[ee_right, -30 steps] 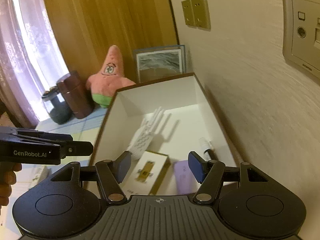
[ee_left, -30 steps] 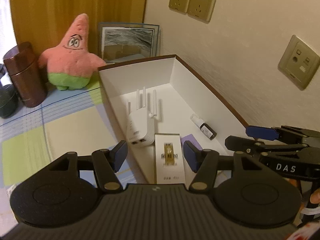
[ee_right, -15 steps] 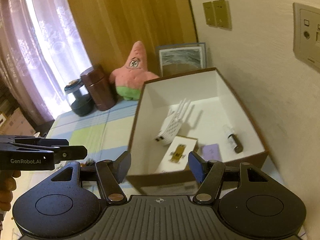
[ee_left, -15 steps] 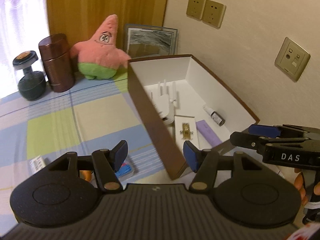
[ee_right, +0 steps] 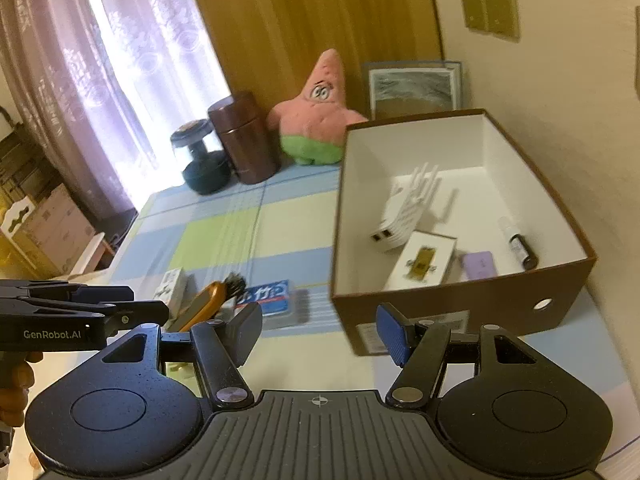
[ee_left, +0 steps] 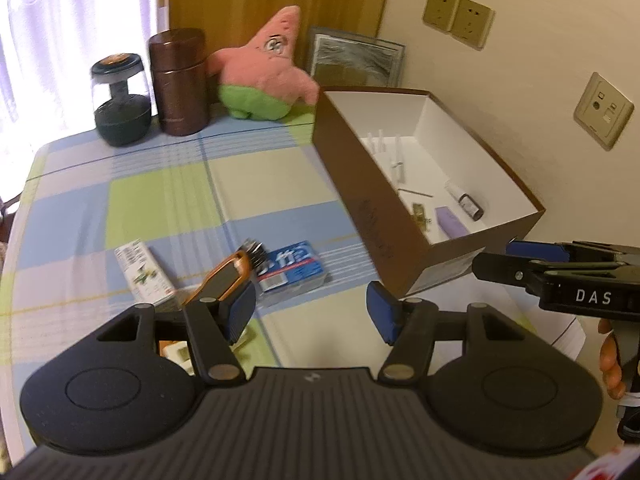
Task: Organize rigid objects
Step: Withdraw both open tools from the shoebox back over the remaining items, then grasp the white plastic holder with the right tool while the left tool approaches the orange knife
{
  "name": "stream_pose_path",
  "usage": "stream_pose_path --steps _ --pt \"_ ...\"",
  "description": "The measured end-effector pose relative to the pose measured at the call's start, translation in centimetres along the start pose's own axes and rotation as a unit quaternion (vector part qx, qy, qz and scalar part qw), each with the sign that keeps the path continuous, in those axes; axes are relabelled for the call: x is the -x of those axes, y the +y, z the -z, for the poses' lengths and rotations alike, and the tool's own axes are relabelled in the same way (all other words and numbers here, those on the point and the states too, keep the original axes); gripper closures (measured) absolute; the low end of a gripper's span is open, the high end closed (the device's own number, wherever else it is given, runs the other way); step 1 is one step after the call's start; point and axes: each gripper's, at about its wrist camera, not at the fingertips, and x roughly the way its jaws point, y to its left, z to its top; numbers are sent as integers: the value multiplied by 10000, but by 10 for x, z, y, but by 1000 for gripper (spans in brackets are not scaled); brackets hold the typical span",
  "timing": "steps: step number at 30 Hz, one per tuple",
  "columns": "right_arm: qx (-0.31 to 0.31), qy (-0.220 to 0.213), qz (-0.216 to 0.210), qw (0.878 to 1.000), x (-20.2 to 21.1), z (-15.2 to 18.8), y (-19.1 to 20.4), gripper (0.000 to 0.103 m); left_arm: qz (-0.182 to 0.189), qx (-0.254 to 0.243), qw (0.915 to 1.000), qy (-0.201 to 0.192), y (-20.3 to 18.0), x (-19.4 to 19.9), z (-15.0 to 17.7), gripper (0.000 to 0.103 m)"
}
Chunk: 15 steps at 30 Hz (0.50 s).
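Observation:
A brown box (ee_left: 374, 216) (ee_right: 460, 312) with a white inside stands by the wall. It holds a white antenna device (ee_right: 404, 216), a white and gold carton (ee_right: 422, 260), a purple block (ee_right: 478, 264) (ee_left: 450, 220) and a small bottle (ee_right: 518, 242) (ee_left: 466, 202). On the checked cloth, left of the box, lie a blue packet (ee_left: 290, 266) (ee_right: 266, 298), an orange-handled brush (ee_left: 224, 274) (ee_right: 208, 306) and a white carton (ee_left: 144, 272) (ee_right: 172, 286). My left gripper (ee_left: 312, 310) is open, empty, above the cloth near the packet. My right gripper (ee_right: 320, 330) is open, empty, before the box's front wall.
At the table's back stand a dark speaker-like jar (ee_left: 120, 108), a brown canister (ee_left: 180, 80), a pink star plush (ee_left: 264, 76) and a framed picture (ee_left: 354, 58). Wall sockets (ee_left: 458, 16) sit above the box. A curtain and cardboard boxes (ee_right: 52, 232) lie to the left.
Both grippers have pulled back out from over the box toward the table's near side. The loose items on the cloth have come into view. Both sets of jaws stay equally wide.

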Motion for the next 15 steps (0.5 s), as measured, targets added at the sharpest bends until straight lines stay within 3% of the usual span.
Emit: stream_pose_path --steps 15 --pt "244 361 -310 9986 -27 17 40 43 -399 414 9982 141 43 18 32 46"
